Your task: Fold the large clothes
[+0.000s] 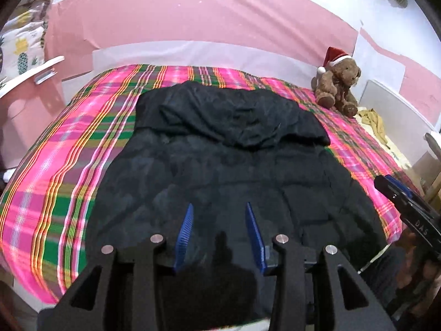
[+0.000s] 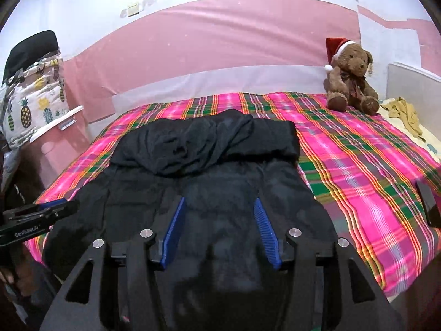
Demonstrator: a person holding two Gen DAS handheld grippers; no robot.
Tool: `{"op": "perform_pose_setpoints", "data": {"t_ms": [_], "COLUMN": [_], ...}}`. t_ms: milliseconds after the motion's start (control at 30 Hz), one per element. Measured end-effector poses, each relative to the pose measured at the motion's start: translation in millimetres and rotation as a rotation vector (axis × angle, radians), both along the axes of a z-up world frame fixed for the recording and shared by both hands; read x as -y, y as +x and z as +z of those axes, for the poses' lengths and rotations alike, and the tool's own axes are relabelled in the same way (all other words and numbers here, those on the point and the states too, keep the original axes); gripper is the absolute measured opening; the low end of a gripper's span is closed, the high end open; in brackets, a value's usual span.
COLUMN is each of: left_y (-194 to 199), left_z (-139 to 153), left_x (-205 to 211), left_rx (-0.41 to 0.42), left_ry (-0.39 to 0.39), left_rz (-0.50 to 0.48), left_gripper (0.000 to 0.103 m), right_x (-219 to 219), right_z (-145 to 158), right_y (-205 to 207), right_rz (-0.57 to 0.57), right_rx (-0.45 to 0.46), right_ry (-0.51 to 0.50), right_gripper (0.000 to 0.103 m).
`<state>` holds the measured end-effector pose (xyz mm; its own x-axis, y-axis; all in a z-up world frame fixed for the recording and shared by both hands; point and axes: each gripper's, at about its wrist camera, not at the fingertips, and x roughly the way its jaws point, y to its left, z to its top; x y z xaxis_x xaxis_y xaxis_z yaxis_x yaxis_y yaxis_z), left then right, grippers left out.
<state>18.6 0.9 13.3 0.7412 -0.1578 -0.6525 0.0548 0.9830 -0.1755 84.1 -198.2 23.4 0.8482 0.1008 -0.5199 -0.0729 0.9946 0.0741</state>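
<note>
A black padded jacket [image 1: 220, 151] [image 2: 220, 171] lies flat on the pink plaid bedspread [image 1: 69, 151] [image 2: 358, 165], its hood [image 1: 242, 115] [image 2: 204, 143] crumpled at the far end. My left gripper [image 1: 219, 205] hovers over the jacket's near part, blue pads apart with nothing between them. Over the same near hem my right gripper [image 2: 219, 200] is open and empty too. Each gripper shows in the other's view: the right gripper [image 1: 399, 193] at the jacket's right edge, the left gripper [image 2: 55, 209] at its left edge.
A brown teddy bear [image 1: 337, 82] [image 2: 352, 80] in a Santa hat sits at the bed's far right corner, beside a crumpled yellow cloth [image 2: 405, 113]. A pineapple-print cushion [image 2: 35, 110] stands at the left by the pink wall. A dark flat object [image 2: 428, 204] lies at the right edge.
</note>
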Motion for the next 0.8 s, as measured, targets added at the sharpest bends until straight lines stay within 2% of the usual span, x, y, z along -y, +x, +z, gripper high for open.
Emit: {"op": "perform_pose_setpoints", "data": {"t_ms": [167,367,467,700,800], "left_y": [-15.4,-21.0,-20.7,-18.5,-17.2], "left_z": [-10.8,-23.8,-29.1,-37.5,-42.3], "left_x": [0.5,-5.5,-9.8,-40.8,-57.3], "left_rx": [-0.024,-0.053,-0.060,-0.051,-0.051], "left_ry": [0.024,0.040,0.045,0.036,0.039], "left_rz": [0.005,0.023,0.033,0.094,0.133], "left_gripper": [0.041,0.044,0.045,0.050,0.051], "right_x": [3.3,20.8,27.3,48.0,65.2], "right_z": [-16.1,-36.9,-41.4,-50.2,-56.7], "right_y": [-15.7,-20.8,-21.9,-15.0,-9.9], "right_rz": [0.000,-0.008,-0.026,-0.082,-0.113], "right_rx": [-0.026,-0.103,-0.110,-0.123,-0.148], "right_ry": [-0.038,-0.015,-0.014,-0.029,-0.004], "right_gripper": [0.052,0.052,0.053,0.053,0.053]}}
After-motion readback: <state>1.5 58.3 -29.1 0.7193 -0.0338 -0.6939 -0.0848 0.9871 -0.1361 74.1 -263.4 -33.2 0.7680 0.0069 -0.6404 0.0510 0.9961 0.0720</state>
